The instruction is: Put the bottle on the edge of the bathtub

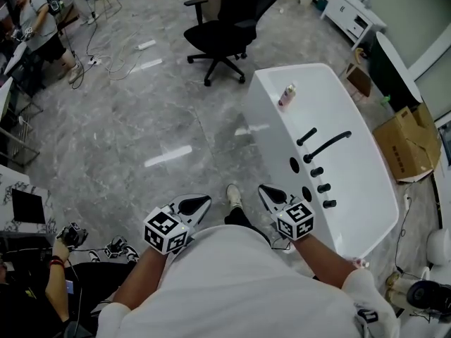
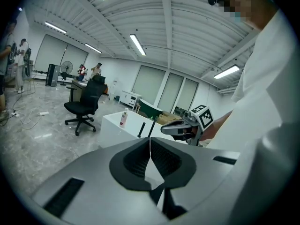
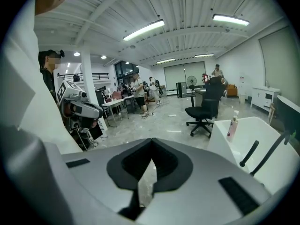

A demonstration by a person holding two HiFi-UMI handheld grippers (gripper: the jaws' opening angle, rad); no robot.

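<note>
Seemingly the placing is done: from the head view the bottle (image 1: 287, 95) stands at the far end of the white bathtub (image 1: 271, 129), close to its outer edge, well apart from both grippers. The left gripper (image 1: 194, 206) and right gripper (image 1: 271, 196) hang by the person's waist, near the tub's near end. Open floor lies to the left. An office chair (image 1: 225, 27) stands beyond the tub and a cardboard box (image 1: 405, 143) sits on its right side.

In the left gripper view the jaws of the left gripper (image 2: 150, 143) meet with nothing between them. The bottle (image 2: 123, 118) shows upright on the tub's near corner, and the black tap fittings (image 2: 140, 129) rise just behind it.

The right gripper view shows the right gripper (image 3: 152, 143) also closed and empty, with the bottle (image 3: 232, 124) upright near the rim. To finish well, I judge, both grippers should keep clear (the bottle is tall, narrow and close to the drop).
</note>
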